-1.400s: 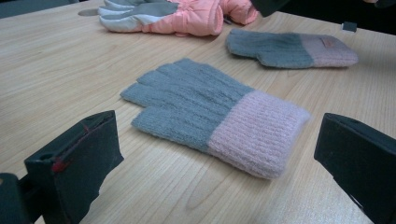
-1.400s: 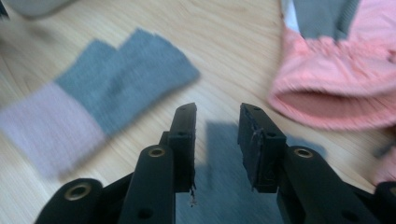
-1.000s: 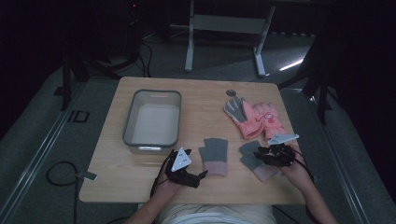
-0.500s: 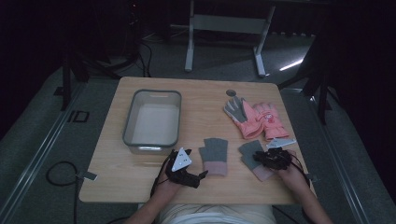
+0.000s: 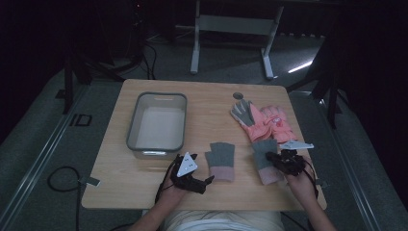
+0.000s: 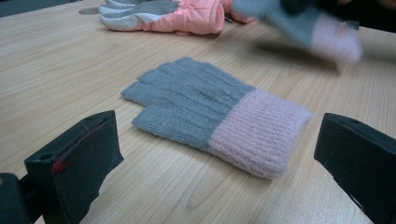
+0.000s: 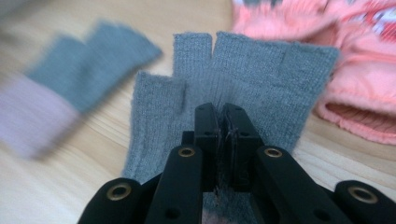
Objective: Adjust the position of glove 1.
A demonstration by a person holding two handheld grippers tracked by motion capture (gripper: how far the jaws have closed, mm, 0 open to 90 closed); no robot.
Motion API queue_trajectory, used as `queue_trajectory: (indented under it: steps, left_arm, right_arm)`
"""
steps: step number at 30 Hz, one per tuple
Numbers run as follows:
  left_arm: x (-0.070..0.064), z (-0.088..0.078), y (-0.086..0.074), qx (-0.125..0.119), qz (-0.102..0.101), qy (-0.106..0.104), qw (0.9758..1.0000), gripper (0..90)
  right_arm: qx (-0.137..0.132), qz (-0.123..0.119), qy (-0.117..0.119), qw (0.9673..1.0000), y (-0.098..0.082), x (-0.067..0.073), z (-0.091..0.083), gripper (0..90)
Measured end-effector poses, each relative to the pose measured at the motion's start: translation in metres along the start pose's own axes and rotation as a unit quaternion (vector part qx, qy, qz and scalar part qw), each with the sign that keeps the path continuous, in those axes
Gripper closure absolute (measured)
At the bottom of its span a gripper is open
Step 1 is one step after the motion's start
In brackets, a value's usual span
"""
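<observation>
Two grey knit gloves with pink cuffs lie at the front of the wooden table [image 5: 202, 101]. My right gripper [image 5: 272, 158] is shut on the right-hand grey glove [image 5: 262, 155]. In the right gripper view its jaws [image 7: 223, 112] have just been closing and now pinch the knit of this glove [image 7: 261, 70] at the palm. The same glove [image 6: 308, 28] shows blurred and raised in the left gripper view. My left gripper [image 5: 204, 182] rests open just in front of the other grey glove [image 5: 220, 160], whose pink cuff [image 6: 261, 130] lies between the wide jaws [image 6: 217, 149].
A pair of pink ski gloves [image 5: 269, 122] lies behind the right grey glove, close to it [image 7: 364, 93]. A grey plastic bin [image 5: 132, 127] stands on the left half of the table. A round hole [image 5: 238, 95] marks the tabletop behind the gloves.
The right gripper has closed on the right grey glove and shifted slightly toward the person. The left gripper and the other glove have stayed put.
</observation>
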State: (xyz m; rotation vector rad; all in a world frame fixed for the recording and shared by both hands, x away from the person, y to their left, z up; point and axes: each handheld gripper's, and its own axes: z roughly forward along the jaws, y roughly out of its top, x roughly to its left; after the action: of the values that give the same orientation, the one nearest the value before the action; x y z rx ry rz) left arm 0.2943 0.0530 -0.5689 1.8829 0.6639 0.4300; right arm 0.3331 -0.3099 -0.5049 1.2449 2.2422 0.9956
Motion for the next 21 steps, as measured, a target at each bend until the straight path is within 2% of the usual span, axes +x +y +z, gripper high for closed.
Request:
queue_trajectory:
  steps: [1, 3, 4, 6, 9, 11, 16, 17, 21]
  left_arm:
    - [0.000, 0.000, 0.000, 0.000, 0.001, 0.000, 1.0000, 0.0]
    - [-0.001, 0.000, 0.000, 0.000, 0.003, 0.001, 1.0000, 0.0]
    - [-0.001, 0.000, 0.000, 0.000, 0.003, 0.001, 1.0000, 0.0]
    - [-0.001, 0.000, 0.000, 0.000, 0.004, 0.002, 1.0000, 0.0]
    - [-0.001, 0.000, 0.000, 0.000, 0.004, 0.003, 1.0000, 0.0]
    - [-0.001, 0.000, 0.000, 0.000, 0.004, 0.003, 1.0000, 0.0]
    - [-0.001, 0.000, 0.000, 0.000, 0.005, 0.002, 1.0000, 0.0]
    - [-0.001, 0.000, 0.000, 0.000, 0.005, 0.002, 1.0000, 0.0]
    - [-0.001, 0.000, 0.000, 0.000, 0.006, 0.002, 1.0000, 0.0]
  right_arm:
    - [-0.007, 0.005, -0.001, 1.0000, 0.003, 0.004, -0.006, 84.9]
    - [-0.014, 0.015, -0.019, 0.9996, 0.008, 0.011, -0.017, 84.8]
    - [-0.017, 0.025, -0.019, 0.9994, 0.011, 0.014, -0.021, 84.8]
    - [-0.028, 0.048, -0.026, 0.9981, 0.015, 0.017, -0.027, 84.9]
    - [-0.033, 0.074, -0.052, 0.9954, 0.017, 0.024, -0.029, 84.9]
    - [-0.025, 0.081, -0.074, 0.9937, 0.015, 0.029, -0.025, 84.9]
    - [0.002, 0.108, -0.086, 0.9903, 0.001, 0.030, -0.004, 84.9]
    - [0.012, 0.112, -0.092, 0.9894, -0.003, 0.030, 0.005, 84.9]
    - [0.020, 0.113, -0.099, 0.9885, -0.006, 0.028, 0.017, 84.9]
